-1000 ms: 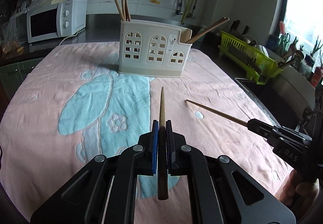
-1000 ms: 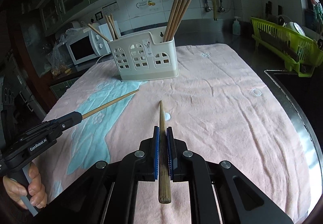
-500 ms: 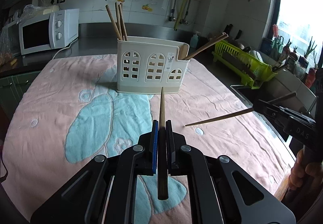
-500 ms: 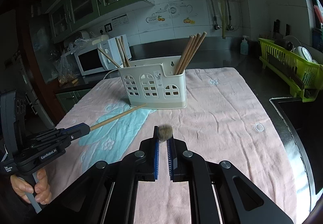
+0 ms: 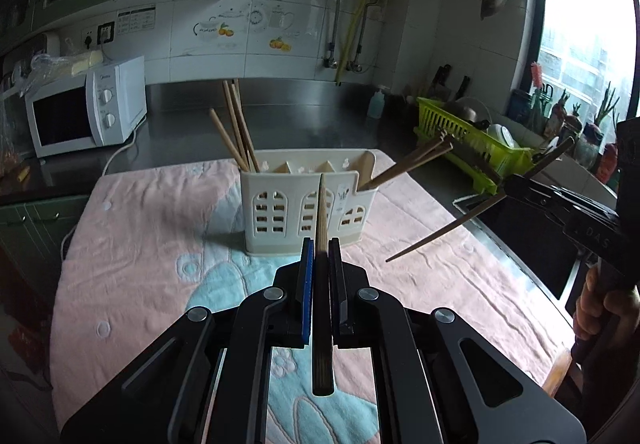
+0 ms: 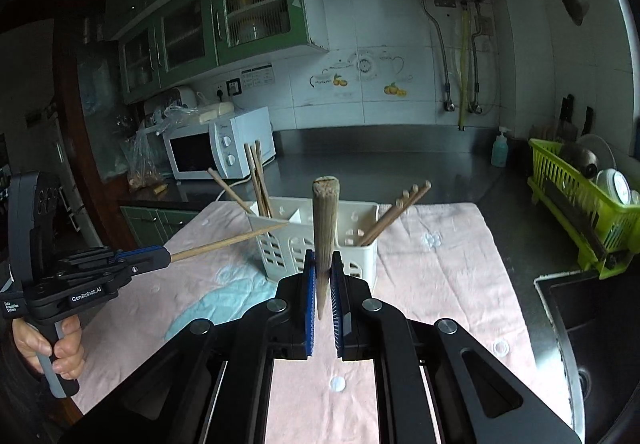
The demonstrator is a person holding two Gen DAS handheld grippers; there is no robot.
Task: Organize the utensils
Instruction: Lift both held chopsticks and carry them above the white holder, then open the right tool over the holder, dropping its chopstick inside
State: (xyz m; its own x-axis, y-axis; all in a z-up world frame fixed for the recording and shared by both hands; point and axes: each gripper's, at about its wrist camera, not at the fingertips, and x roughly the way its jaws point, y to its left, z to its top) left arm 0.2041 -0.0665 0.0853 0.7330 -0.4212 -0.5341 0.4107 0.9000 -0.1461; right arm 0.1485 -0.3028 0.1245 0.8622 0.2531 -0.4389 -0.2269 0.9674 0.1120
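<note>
Wooden chopsticks: three left, four right.

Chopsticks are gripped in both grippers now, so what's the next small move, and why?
Probably carry the left gripper forward until its chopstick tip is over the holder, then tip it down. Both grippers are shut on chopsticks in the air above the towel; the right gripper's chopstick has its thick end up, so it looks less ready.
</note>
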